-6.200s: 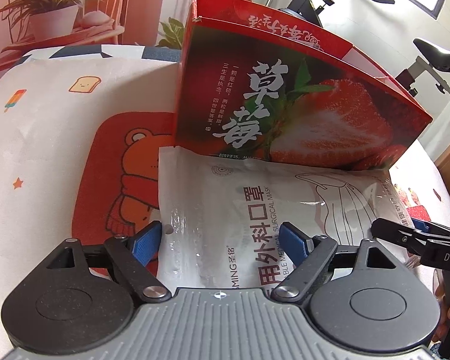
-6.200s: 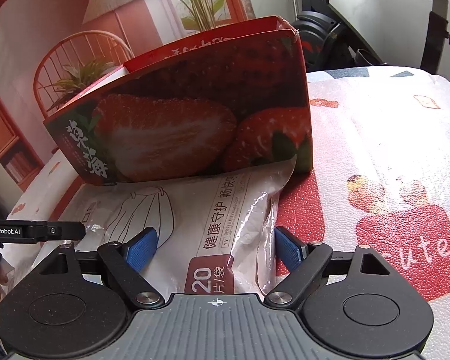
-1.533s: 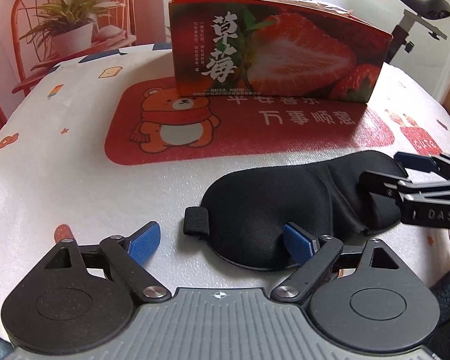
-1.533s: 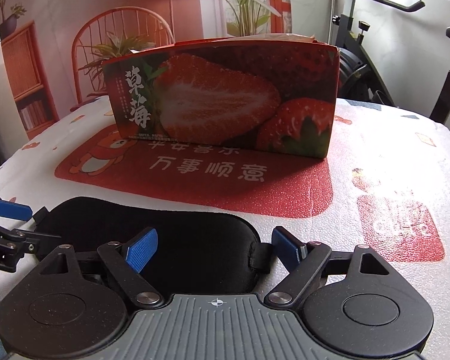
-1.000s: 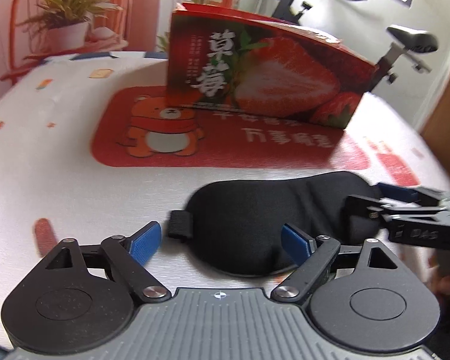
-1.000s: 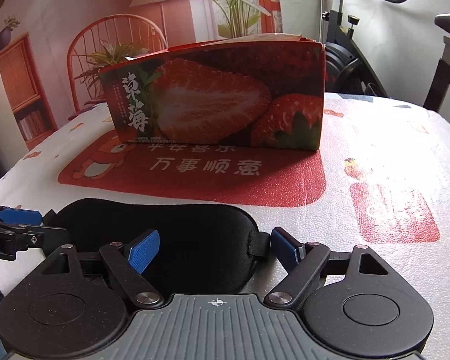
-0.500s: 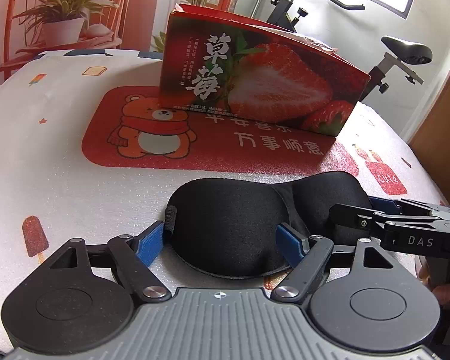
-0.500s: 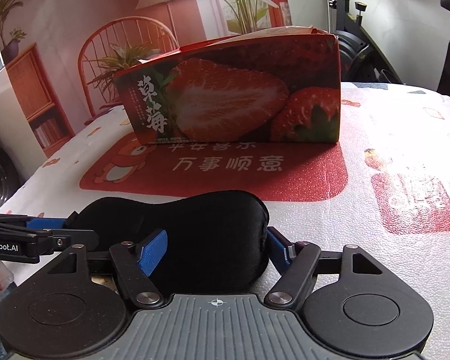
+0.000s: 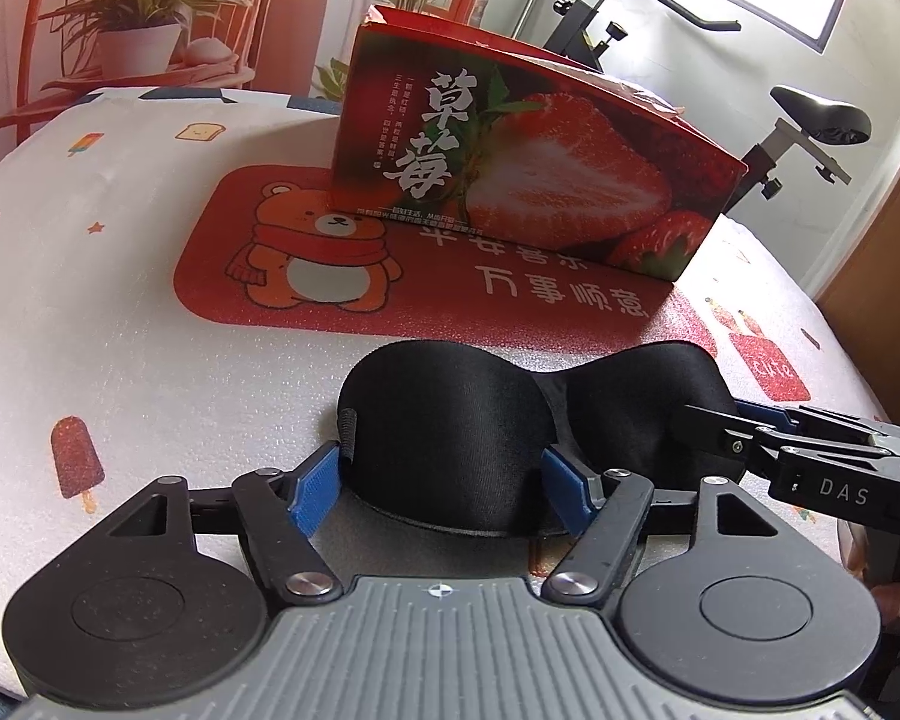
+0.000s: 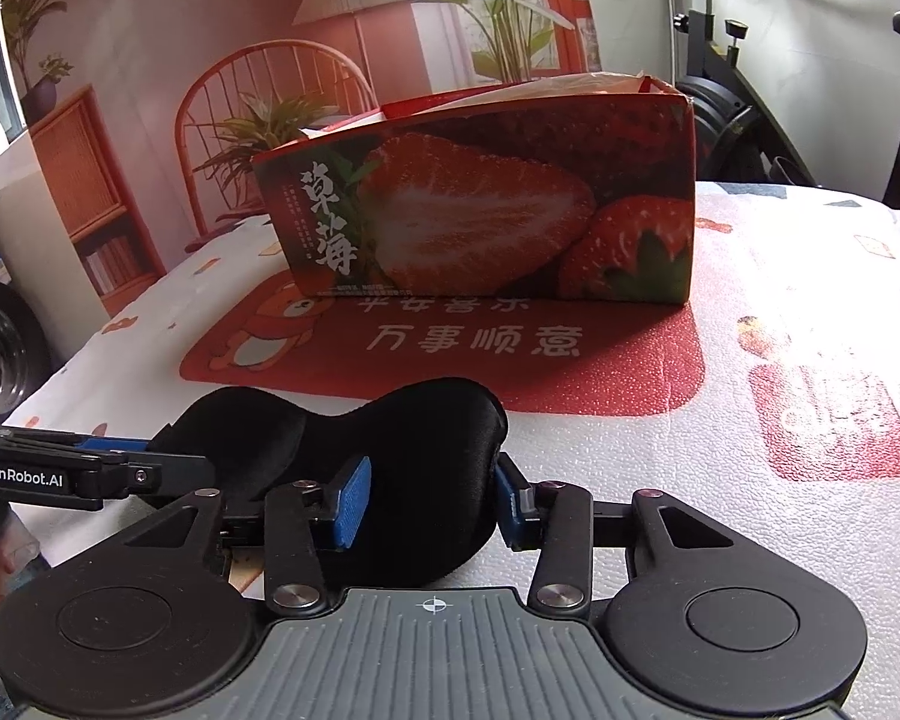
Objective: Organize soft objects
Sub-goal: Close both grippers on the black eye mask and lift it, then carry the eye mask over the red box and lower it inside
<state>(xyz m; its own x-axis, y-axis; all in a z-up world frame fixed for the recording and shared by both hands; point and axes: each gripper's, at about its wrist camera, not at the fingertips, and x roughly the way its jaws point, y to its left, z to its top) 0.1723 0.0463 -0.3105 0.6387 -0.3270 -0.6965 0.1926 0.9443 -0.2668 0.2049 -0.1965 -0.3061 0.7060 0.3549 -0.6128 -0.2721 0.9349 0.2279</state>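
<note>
A black padded sleep mask [image 9: 450, 414] lies on the table near its front edge; it also shows in the right wrist view [image 10: 414, 450]. My left gripper [image 9: 441, 489] has closed its blue pads on the mask's left cup. My right gripper [image 10: 429, 501] has closed on the mask's right cup, and its black fingers show in the left wrist view [image 9: 798, 450]. The mask bulges upward between the two grips. A red strawberry-printed box [image 9: 510, 162], open at the top, stands behind the mask; it also shows in the right wrist view [image 10: 486, 204].
A red bear-printed mat [image 9: 342, 252] lies under the box on a white patterned tablecloth [image 9: 90, 312]. An exercise bike [image 9: 810, 132] stands beyond the table at the right. A potted plant [image 9: 138, 42] sits on a red chair at the back left.
A white bag of face masks in front of the box 6 seconds ago no longer lies there. Both grippers moved onto the sleep mask and closed on its two ends, bunching it upward.
</note>
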